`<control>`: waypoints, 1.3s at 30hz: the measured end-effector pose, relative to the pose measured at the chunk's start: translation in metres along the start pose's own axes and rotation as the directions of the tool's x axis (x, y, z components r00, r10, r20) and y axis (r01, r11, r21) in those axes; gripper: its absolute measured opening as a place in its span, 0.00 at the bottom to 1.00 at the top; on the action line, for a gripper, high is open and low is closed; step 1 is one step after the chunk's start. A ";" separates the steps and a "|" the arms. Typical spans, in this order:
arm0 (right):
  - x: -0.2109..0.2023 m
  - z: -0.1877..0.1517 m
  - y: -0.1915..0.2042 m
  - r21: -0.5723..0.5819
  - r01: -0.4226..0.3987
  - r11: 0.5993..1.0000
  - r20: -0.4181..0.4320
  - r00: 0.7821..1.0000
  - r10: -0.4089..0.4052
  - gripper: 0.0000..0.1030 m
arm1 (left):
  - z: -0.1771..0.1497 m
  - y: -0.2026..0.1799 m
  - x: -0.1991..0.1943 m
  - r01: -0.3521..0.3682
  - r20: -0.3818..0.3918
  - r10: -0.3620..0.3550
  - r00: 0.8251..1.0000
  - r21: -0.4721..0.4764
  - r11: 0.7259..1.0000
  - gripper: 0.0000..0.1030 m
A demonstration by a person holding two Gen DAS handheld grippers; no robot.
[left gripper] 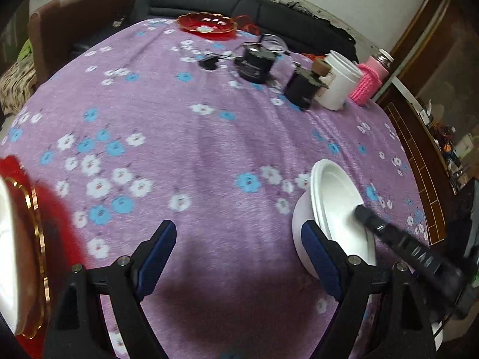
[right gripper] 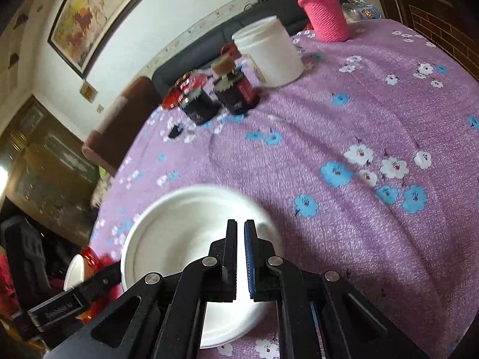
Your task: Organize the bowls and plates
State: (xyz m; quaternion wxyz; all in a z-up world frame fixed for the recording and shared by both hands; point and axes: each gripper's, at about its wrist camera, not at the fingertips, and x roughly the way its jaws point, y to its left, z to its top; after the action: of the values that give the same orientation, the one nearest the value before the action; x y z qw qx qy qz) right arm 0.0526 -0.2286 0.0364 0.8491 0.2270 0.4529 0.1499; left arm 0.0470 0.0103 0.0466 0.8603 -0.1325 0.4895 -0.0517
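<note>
A white bowl [right gripper: 176, 239] hangs tilted just above the purple flowered tablecloth [right gripper: 359, 113]. My right gripper [right gripper: 241, 227] is shut on its near rim. In the left wrist view the same bowl [left gripper: 335, 206] shows on its side at the right, with one black finger [left gripper: 371, 221] of the right gripper lying inside it. My left gripper [left gripper: 239, 239] is open over bare cloth, with nothing between its blue pads. Its right pad is close beside the bowl's outer wall. At the far left edge a white plate [left gripper: 9, 239] rests on a red, gold-rimmed plate [left gripper: 39, 239].
A red dish [left gripper: 206, 24] sits at the table's far edge. Two dark jars [left gripper: 254, 62], a white tub [left gripper: 338, 80], a pink knitted bottle [left gripper: 369, 80] and a small black adapter [left gripper: 208, 62] stand at the back right. A black sofa [left gripper: 209, 0] and a brown chair [left gripper: 74, 24] lie beyond.
</note>
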 end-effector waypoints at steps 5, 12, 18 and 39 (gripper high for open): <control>0.005 -0.005 0.008 -0.016 -0.018 1.000 -0.022 1.000 0.018 0.07 | 0.001 -0.008 0.013 -0.022 -0.021 0.023 1.000 0.025 0.999 0.82; -0.010 -0.003 0.004 0.029 -0.048 0.998 0.042 0.998 0.047 0.13 | -0.003 0.006 0.014 0.053 -0.078 -0.056 0.995 -0.040 0.998 0.82; -0.021 -0.002 0.008 0.020 -0.046 0.999 0.088 0.995 0.044 0.50 | -0.001 0.032 -0.016 0.087 0.025 -0.084 0.996 -0.132 0.987 0.82; -0.010 0.002 -0.034 0.151 0.187 0.971 0.018 0.981 -0.191 0.49 | 0.001 -0.013 0.029 0.163 -0.101 -0.176 0.979 -0.129 0.978 0.82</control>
State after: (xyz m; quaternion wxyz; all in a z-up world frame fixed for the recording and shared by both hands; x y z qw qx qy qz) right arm 0.0507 -0.2624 0.0265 0.8474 0.2481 0.4685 0.0304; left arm 0.0638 -0.0081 0.0267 0.8143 -0.2223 0.5262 -0.1028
